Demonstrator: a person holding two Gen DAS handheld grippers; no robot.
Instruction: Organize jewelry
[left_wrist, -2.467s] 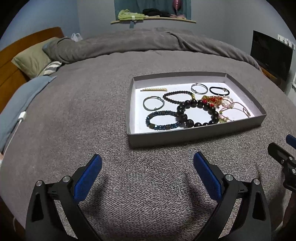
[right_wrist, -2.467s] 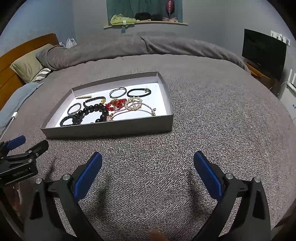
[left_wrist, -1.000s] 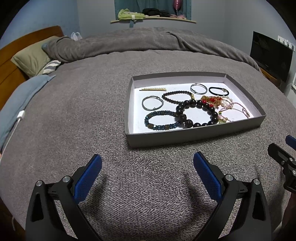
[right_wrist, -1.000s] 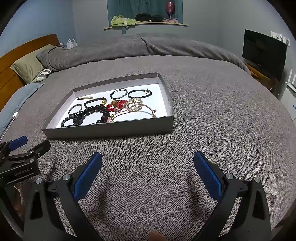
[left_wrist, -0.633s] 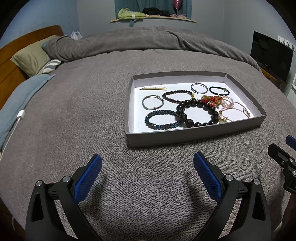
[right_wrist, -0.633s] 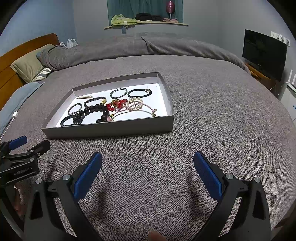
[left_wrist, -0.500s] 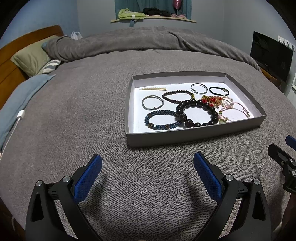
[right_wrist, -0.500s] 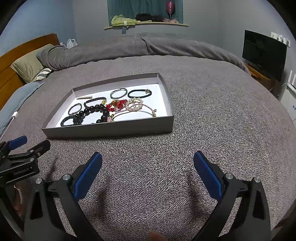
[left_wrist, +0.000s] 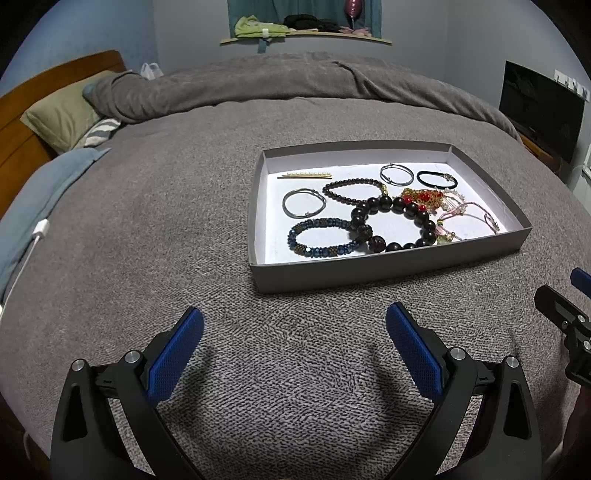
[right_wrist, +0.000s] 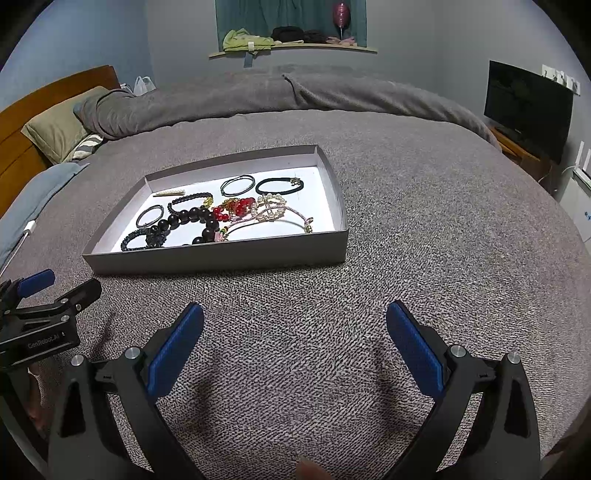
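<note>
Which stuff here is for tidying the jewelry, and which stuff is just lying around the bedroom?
For the job:
grey tray
big dark bead bracelet
blue bead bracelet
silver bangle
black hair tie
left gripper, open
right gripper, open

Just lying about:
green pillow
TV
charger cable

A bed covered by a grey blanket (left_wrist: 155, 236) fills the room. At its far edge lies a rumpled grey duvet (left_wrist: 280, 86). At the far left corner an olive pillow (left_wrist: 61, 110) leans against a wooden headboard (left_wrist: 22, 122), with a striped pillow (left_wrist: 99, 131) just beside it. A blue sheet (left_wrist: 33, 192) and a white cable (left_wrist: 35, 240) run along the left edge. A dark television (right_wrist: 528, 109) stands beyond the right edge, and a wall shelf (right_wrist: 291, 46) holds clothes.
</note>
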